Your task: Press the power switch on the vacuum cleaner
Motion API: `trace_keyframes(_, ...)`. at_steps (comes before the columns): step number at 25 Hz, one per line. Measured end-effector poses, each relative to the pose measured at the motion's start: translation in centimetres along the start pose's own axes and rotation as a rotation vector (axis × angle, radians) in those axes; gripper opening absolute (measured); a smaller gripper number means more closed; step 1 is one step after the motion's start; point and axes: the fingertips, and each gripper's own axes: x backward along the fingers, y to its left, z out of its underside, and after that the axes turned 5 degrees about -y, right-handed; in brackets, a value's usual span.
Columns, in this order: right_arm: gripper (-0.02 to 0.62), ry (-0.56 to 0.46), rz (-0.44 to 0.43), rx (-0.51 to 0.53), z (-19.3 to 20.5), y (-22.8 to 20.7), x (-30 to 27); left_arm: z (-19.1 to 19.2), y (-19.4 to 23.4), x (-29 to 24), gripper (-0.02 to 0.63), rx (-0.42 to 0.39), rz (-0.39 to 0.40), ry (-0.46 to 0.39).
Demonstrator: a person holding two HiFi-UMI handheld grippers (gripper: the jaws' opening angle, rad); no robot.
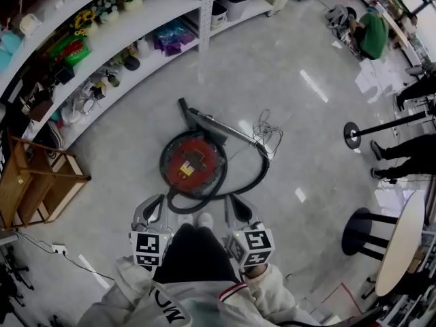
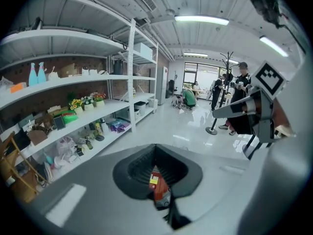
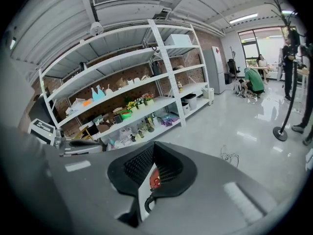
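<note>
Room: a pale glossy floor with long white shelving curving along one side, stacked with flowers, bottles and boxes.
Vacuum cleaner: a round red canister with a dark rim. It stands on the floor just ahead of the person's white shoes and between the two tongs in the head view.
Hose: black. It loops from the canister's near side round to its right.
Wand: a grey tube lying on the floor beyond the canister, with a loose cord tangled beside it.
Power switch: I cannot pick it out on the red top. Only a yellow label shows there.
Left tongs: held low over the floor, apart from the canister. Their own view shows the tips pressed together with nothing in them, and the red body shows through the slit behind the tips.
Right tongs: likewise clear of the canister. The tips are pressed together and empty, and red shows through the slit.
Background: a person in green crouches far off, and a round tabletop stands at the right.
</note>
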Motion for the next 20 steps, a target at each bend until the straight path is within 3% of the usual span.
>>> trace_keyframes(11,0.000,0.021,0.044,-0.041,3.1,-2.1,-1.4,3.9,-0.4,-2.6,0.000,0.012,0.027,0.039)
trace_keyframes(20,0.000,0.050,0.022,-0.064,6.0,-1.9,-2.8,6.1,0.1,-4.9,0.000,0.008,0.025,0.052)
